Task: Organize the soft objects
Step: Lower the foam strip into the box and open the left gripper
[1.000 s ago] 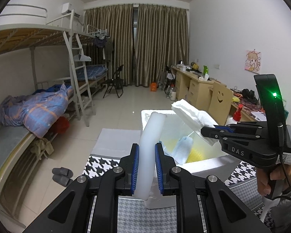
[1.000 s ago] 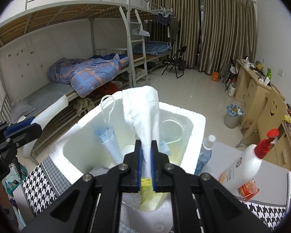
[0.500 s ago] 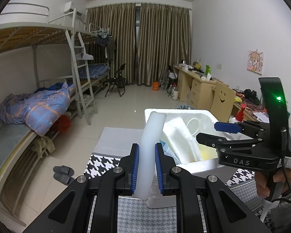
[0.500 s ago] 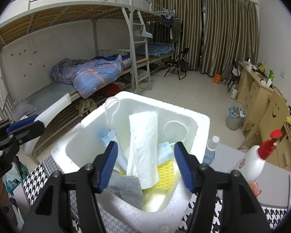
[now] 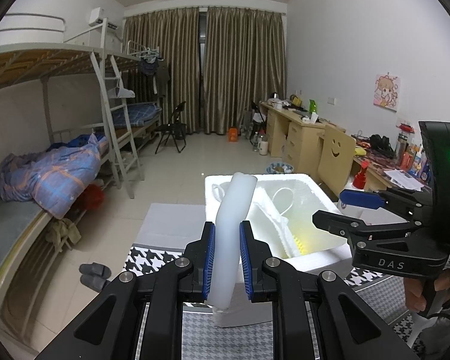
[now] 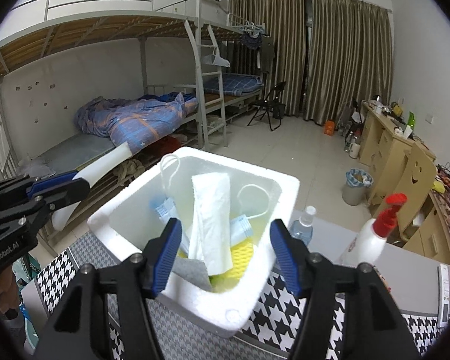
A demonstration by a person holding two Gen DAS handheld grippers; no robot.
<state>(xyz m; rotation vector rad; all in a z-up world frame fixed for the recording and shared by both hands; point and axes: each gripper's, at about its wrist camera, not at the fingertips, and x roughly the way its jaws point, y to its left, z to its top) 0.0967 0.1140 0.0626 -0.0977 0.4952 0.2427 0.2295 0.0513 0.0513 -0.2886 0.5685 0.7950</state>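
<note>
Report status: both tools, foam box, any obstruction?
Left tool shut on white foam tube. Right tool open above foam box. Folded white cloth in box. Nothing in the way.

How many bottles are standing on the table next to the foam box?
2: a clear spray bottle right beside the foam box, and a white bottle with a red trigger farther right. Others may be hidden behind the box.

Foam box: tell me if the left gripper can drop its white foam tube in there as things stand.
Probably yes. The left gripper holds the white foam tube beside the open-topped foam box. The right gripper hangs open over the near rim and might crowd it.
</note>
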